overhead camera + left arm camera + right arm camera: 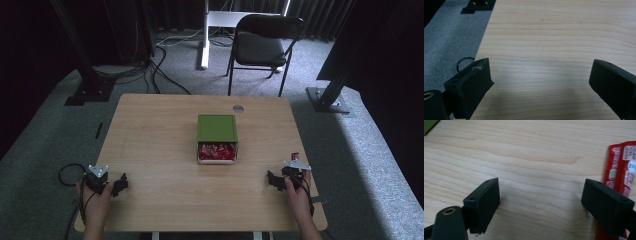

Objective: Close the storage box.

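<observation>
The left hand-held gripper (pixel 120 185) rests at the near left corner of the wooden counter (pixel 150 150), held by the person's left hand (pixel 95 200). In the left gripper view its two black jaws stand wide apart over bare wood, released and holding nothing, with the counter's edge and grey carpet (pixel 446 42) beside the left jaw.

The right hand-held gripper (pixel 272 180) rests near the counter's right edge, gripped by the right hand (pixel 298 195). Its jaws are likewise spread apart and hold nothing. In the right gripper view red packets (pixel 621 172) lie flat on the counter just beside the right jaw, which partly covers their lower end; whether jaw and packets touch is hard to tell from this angle. In the high view a small red bit (pixel 295 155) shows just beyond the right hand-held gripper, probably the same packets.

At the counter's middle, well apart from both hand-held grippers, sits a green box (pixel 216 127) with its drawer (pixel 217 159) pulled out toward the person. The drawer is full of more red packets (pixel 217 151).

Beyond the counter stands a black folding chair (pixel 262 45) on the carpet.
</observation>
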The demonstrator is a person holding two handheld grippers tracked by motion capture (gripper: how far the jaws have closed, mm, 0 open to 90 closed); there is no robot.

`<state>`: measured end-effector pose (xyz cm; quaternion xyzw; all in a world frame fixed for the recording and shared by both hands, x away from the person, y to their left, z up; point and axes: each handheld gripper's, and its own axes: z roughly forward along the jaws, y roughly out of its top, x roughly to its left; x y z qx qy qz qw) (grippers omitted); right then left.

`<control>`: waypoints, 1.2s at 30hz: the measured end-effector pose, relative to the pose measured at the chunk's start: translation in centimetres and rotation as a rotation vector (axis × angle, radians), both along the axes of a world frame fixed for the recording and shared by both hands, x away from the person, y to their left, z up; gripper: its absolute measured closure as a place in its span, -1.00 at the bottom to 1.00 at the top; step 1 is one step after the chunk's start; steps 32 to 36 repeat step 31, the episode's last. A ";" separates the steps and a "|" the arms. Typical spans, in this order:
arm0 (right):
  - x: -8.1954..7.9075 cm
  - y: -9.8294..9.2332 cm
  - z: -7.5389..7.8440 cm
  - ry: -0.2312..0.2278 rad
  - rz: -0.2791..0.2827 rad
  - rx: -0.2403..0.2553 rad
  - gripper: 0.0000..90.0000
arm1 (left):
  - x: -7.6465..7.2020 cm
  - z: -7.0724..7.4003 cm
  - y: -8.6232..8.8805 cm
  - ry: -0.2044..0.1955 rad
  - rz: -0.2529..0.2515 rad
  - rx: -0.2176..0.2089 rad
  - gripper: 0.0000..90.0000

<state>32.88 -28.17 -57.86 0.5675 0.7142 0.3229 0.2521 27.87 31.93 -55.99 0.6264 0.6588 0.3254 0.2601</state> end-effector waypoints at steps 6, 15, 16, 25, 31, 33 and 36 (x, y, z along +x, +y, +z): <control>0.0 0.1 0.0 0.001 0.006 -0.005 -0.71 | -0.1 -0.7 -0.1 0.028 0.004 -0.026 -0.89; 0.0 0.2 0.0 0.005 0.020 -0.001 -0.74 | -0.3 -1.1 -0.4 0.046 0.039 -0.021 -0.90; 0.0 0.2 0.0 0.005 0.020 -0.001 -0.74 | -0.3 -1.1 -0.4 0.048 0.045 -0.017 -0.92; 0.1 0.2 0.0 0.008 0.008 0.001 -0.75 | -0.3 -1.1 -0.1 0.059 0.088 -0.064 -0.94; 0.2 0.3 0.0 0.009 0.002 0.001 -0.75 | -0.2 -1.1 -0.3 0.056 0.112 -0.066 -0.94; 0.2 0.3 0.0 0.009 0.002 0.001 -0.75 | -0.2 -1.1 -0.3 0.056 0.112 -0.066 -0.94; 0.2 0.3 0.0 0.009 0.002 0.001 -0.75 | -0.2 -1.1 -0.3 0.056 0.112 -0.066 -0.94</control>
